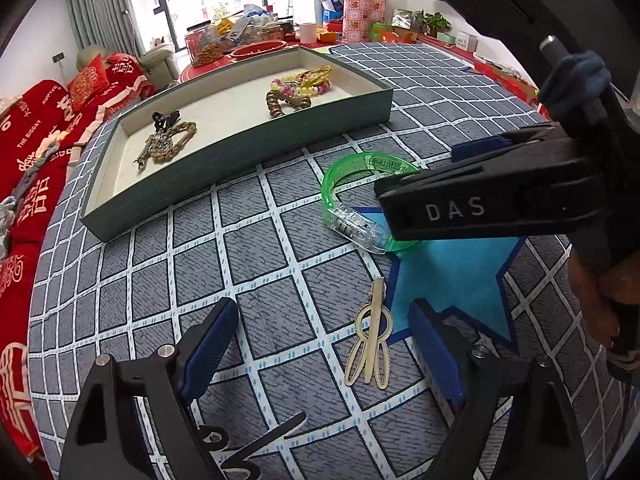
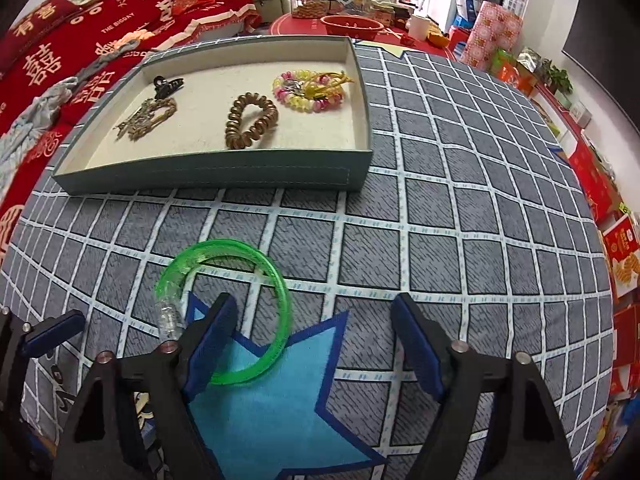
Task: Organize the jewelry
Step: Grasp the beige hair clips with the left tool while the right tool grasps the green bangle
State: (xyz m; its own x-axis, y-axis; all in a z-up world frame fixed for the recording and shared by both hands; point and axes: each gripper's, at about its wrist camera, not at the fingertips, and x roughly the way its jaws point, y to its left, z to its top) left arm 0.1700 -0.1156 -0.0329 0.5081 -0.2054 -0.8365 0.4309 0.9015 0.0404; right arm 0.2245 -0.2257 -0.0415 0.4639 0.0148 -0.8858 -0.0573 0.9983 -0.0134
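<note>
A green translucent bangle (image 1: pixel 344 192) (image 2: pixel 224 312) lies on the grey checked cloth, partly over a blue star patch (image 2: pixel 272 408). My right gripper (image 2: pixel 312 344) is open and low over it, its left finger inside the ring; it also shows in the left wrist view (image 1: pixel 416 172). My left gripper (image 1: pixel 324 348) is open and empty above a gold hair clip (image 1: pixel 372 340). A grey-green tray (image 2: pixel 212 176) (image 1: pixel 224 160) at the back holds a gold chain (image 2: pixel 146 118), a black claw clip (image 2: pixel 168 84), a bronze coil tie (image 2: pixel 250 120) and a beaded bracelet (image 2: pixel 308 90).
A red sofa (image 2: pixel 80 28) runs along the left of the table. A red table with a basin (image 2: pixel 350 24) and boxes stands behind. Red cartons (image 2: pixel 600 184) line the right side. The checked cloth (image 2: pixel 460 208) spreads to the right of the tray.
</note>
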